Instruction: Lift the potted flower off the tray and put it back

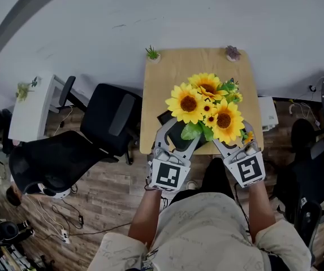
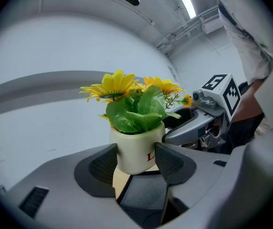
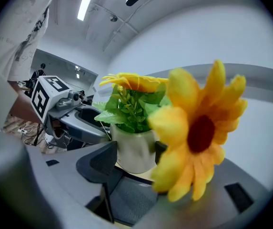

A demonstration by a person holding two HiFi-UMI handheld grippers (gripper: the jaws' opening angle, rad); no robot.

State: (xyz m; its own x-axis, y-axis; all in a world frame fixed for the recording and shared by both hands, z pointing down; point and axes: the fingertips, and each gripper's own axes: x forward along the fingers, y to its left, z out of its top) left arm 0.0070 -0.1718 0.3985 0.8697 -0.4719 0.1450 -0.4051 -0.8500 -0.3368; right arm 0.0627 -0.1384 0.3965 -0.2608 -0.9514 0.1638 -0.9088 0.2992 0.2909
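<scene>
Right gripper view: sunflower bloom (image 3: 200, 132) partly covers the pot (image 3: 132, 151).

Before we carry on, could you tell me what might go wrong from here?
Both the left gripper and the right gripper clamp the cream pot only by its smooth sides, so it could slip. A large sunflower partly hides one right pad, so that grip is hard to check. The blooms cover most of the tray from above, so it may land off-centre.
</scene>
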